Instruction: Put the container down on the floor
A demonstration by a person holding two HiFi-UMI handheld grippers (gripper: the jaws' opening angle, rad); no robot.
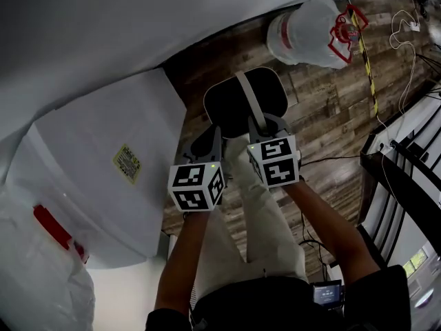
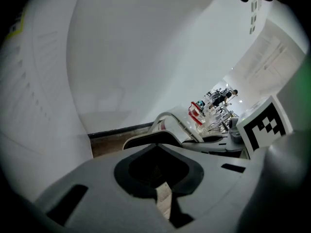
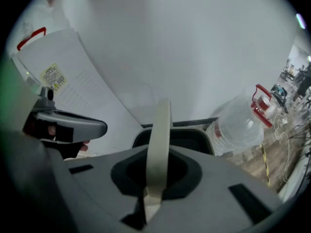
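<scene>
Wood-plank floor is running under a white wall, with a big white unit crowding the left and a water jug sitting beyond. Right tongs are clamping the cream handle of the black container, which is hanging over the floor. Left tongs are hovering closed and empty, just beside.

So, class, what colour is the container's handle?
The handle is cream; it shows best in the right gripper view.

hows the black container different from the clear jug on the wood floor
The container is black and opaque; the jug is clear plastic. The container's handle is a pale strap, clamped in the right gripper; the jug's handle is red, with nothing holding it. Both have a carrying handle.
</scene>
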